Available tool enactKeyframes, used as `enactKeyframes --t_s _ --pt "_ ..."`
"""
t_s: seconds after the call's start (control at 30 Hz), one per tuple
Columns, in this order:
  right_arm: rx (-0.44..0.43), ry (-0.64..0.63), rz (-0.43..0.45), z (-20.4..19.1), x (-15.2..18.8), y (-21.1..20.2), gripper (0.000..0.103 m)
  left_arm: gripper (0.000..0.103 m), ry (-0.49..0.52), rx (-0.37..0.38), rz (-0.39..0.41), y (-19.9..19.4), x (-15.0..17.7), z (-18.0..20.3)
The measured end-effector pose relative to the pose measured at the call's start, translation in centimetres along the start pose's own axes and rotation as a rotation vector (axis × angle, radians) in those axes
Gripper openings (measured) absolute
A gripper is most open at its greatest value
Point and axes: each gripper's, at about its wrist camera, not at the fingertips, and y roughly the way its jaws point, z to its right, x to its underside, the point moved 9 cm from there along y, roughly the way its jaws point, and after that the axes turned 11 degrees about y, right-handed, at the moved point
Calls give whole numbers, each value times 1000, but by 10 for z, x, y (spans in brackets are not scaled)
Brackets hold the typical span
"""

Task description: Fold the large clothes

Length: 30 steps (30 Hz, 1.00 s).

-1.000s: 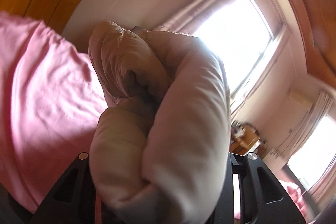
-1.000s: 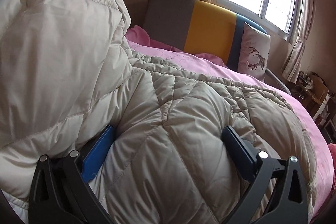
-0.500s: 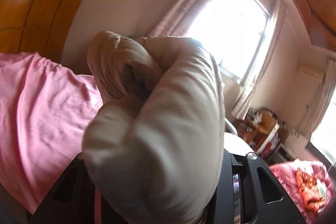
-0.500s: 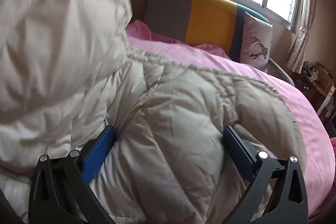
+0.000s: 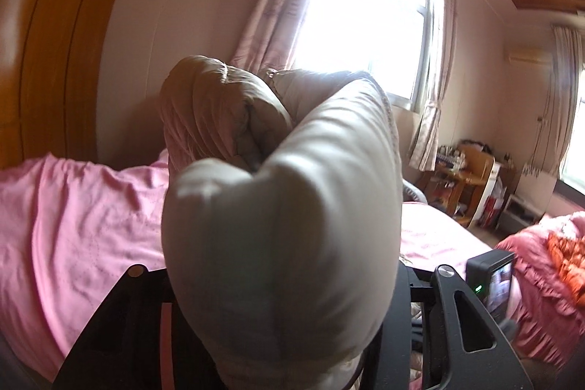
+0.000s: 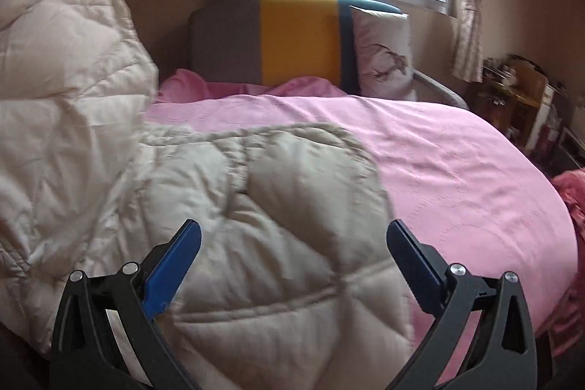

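Observation:
A beige quilted down jacket [image 6: 256, 207] lies on the pink bed [image 6: 438, 152], its left part [image 6: 65, 61] lifted up high. My right gripper [image 6: 292, 236] hovers just over the jacket's lower panel, open, both blue pads bare. In the left wrist view a thick bunched fold of the jacket [image 5: 285, 207] fills the space between the fingers of my left gripper [image 5: 281, 280] and is carried above the bed [image 5: 73, 225]. The left jaws are opening slightly, and the fabric hides the fingertips. The right gripper's camera body [image 5: 493, 280] shows at the lower right.
A grey, yellow and blue headboard [image 6: 292, 39] with a deer-print pillow [image 6: 380, 53] stands at the bed's far end under a window. There is a wooden wardrobe [image 5: 44, 42] at left, a cluttered wooden cabinet [image 6: 519, 90] at right and a red quilt [image 5: 548, 262] beyond the bed's edge.
My left gripper rolled toward level and rose with the jacket fold still in it. My right gripper slid right and back, so its pads came free of the jacket and more pink sheet shows.

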Motion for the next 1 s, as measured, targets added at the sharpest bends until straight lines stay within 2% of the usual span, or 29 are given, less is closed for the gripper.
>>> enactKeyframes --t_s 0.07,0.17,0.27,0.37,0.57,0.8,0.9,1.0 --pt "46 45 -53 26 7 12 101 43 39 -2 -6 5 1 8" --pt "-22 141 -143 42 21 25 101 43 111 -5 -16 11 3 24" --pt "-60 207 -166 48 27 26 101 43 196 -21 -32 18 5 43" --pt "-67 216 -162 51 28 22 101 43 267 -31 -39 31 12 62" --pt "-104 241 -157 54 26 8 101 43 383 -2 -79 58 34 101" --pt "-112 343 -118 94 11 -17 101 55 535 62 -114 80 70 144" --pt "-69 422 -63 124 -7 -36 101 61 591 77 -146 85 90 159" --pt "-119 436 -22 125 -37 -54 101 69 649 95 -151 87 106 169"
